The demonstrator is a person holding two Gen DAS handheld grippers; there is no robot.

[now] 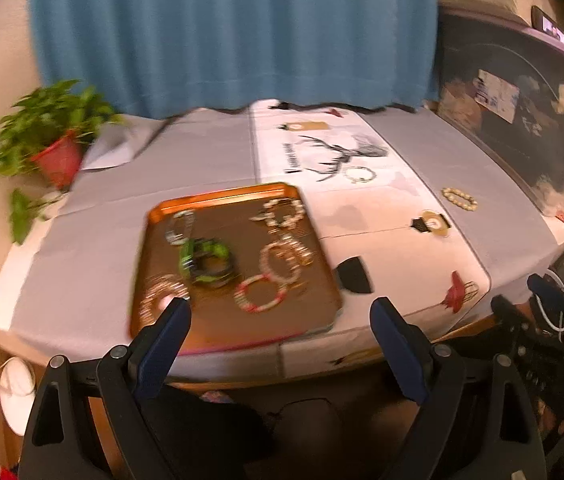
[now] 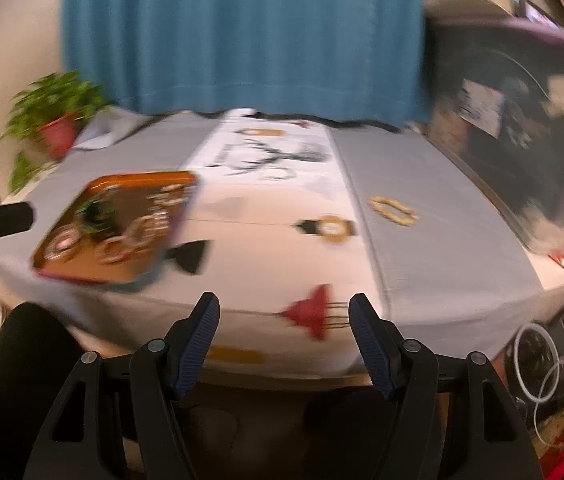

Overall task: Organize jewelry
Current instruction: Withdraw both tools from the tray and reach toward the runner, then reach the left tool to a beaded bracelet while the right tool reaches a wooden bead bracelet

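Note:
An orange tray [image 1: 217, 196] [image 2: 61, 224] lies on the table and holds several bracelets, among them a red-and-white one [image 1: 259, 298] and a green-and-black one [image 1: 205, 260]. A gold beaded bracelet [image 1: 459, 199] [image 2: 393, 210] lies loose on the grey cloth to the right. Another pale bracelet [image 1: 360, 175] [image 2: 279, 175] rests on the white runner. My left gripper [image 1: 282, 312] hangs open over the tray's near edge, nothing between its fingers. My right gripper [image 2: 284, 308] is open above the table's front edge, holding nothing. The right wrist view is blurred.
A potted plant in a red pot [image 1: 59, 156] [image 2: 57, 134] stands at the back left. A blue curtain [image 1: 233, 32] hangs behind the table. A dark storage bin [image 1: 522, 120] stands to the right. Cables [image 2: 542, 364] lie below the table's right corner.

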